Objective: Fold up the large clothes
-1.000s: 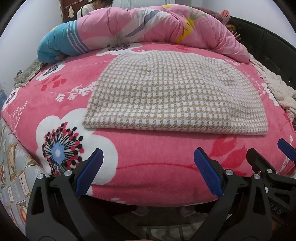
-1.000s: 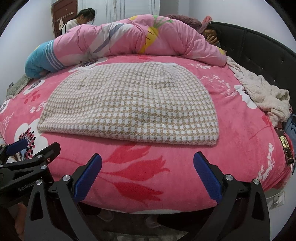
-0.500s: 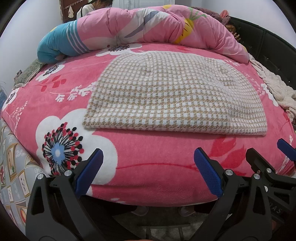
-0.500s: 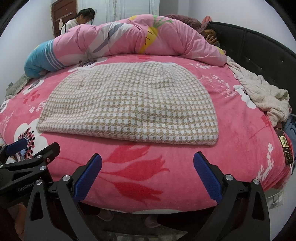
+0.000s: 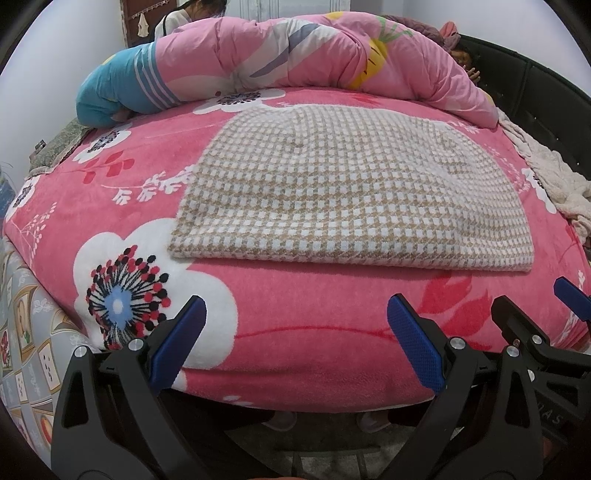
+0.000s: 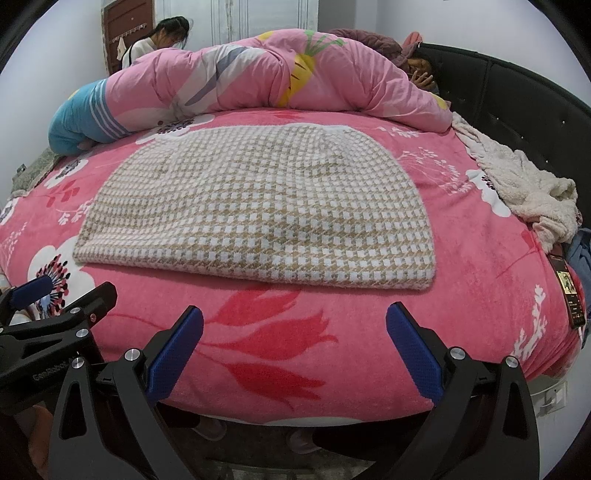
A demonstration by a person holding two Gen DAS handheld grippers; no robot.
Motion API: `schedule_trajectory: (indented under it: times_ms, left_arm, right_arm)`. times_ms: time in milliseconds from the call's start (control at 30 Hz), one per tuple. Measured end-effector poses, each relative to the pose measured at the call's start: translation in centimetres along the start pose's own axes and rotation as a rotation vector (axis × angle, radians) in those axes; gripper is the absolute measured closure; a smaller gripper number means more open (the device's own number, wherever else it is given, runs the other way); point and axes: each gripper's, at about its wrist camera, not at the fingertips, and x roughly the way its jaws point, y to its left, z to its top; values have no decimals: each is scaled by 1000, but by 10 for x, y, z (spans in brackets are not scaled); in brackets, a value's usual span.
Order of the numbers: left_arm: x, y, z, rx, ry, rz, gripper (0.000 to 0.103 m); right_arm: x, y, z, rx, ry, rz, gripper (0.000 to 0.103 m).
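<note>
Handling: checked garment (image 5: 351,192) looks soft, light, floppy.
Hold: its two near corners, by the bed (image 5: 295,354) front edge.
Grippers: left gripper (image 5: 295,332) and right gripper (image 6: 295,339) spread wide, holding nothing.

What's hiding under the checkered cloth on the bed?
The checkered cloth lies flat on the pink flowered blanket, which shows all around it. Whatever lies beneath its middle is covered and cannot be seen.

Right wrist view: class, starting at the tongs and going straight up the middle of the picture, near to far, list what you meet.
Right tongs, open → pink floral blanket → checked beige garment lying flat → rolled pink quilt → white door.
</note>
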Motion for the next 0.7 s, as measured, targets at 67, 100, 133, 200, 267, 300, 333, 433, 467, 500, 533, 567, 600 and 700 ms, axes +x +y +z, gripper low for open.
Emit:
schedule_trajectory:
  times_ms: [67, 100, 133, 200, 267, 300, 333, 433, 467, 500, 533, 567, 600, 700]
  left_arm:
    - [0, 0, 0, 0, -1, 1, 8]
    - [0, 0, 0, 0, -1, 1, 8]
    - [-1, 0, 1, -2, -2, 0, 8]
    - [-1, 1, 2, -2, -5, 2, 8]
    - [-1, 2, 1, -3, -5, 1, 8]
    - [-1, 2, 1, -4, -7, 1, 8]
    - [-1, 2, 2, -4, -8, 1, 8]
    - [-2, 2, 2, -4, -10, 2, 8]
    - [-2, 2, 1, -4, -12, 3, 8]
    - [-2, 2, 2, -5, -12, 3, 8]
    - [-2, 2, 2, -5, -13, 2, 8]
    - [-3, 2, 2, -6, -14, 2, 8]
    - [-3, 3, 2, -6, -15, 2, 8]
    - [-3, 2, 2, -7, -16, 2, 8]
  right_arm:
    - [-1, 0, 0, -1, 0, -1, 6]
    - [-1, 0, 0, 1, 1, -1, 7]
    - [0, 0, 0, 2, 1, 0, 6]
    - [0, 1, 0, 1, 0, -2, 7]
    - [-1, 1, 0, 0, -2, -2, 6]
    - [-1, 1, 0, 0, -2, -2, 6]
    - [-1, 1, 0, -3, -2, -3, 7]
    - [-1, 0, 0, -3, -1, -3, 7]
    - [-2, 1, 0, -4, -2, -4, 6]
    - [-1, 1, 0, -4, -1, -4, 6]
    - [-2, 1, 0, -4, -2, -4, 6]
    - [-2, 0, 1, -5, -2, -3, 7]
    - [-2, 0, 2, -7, -2, -3, 7]
    - [-3, 0, 2, -11, -4, -4, 7]
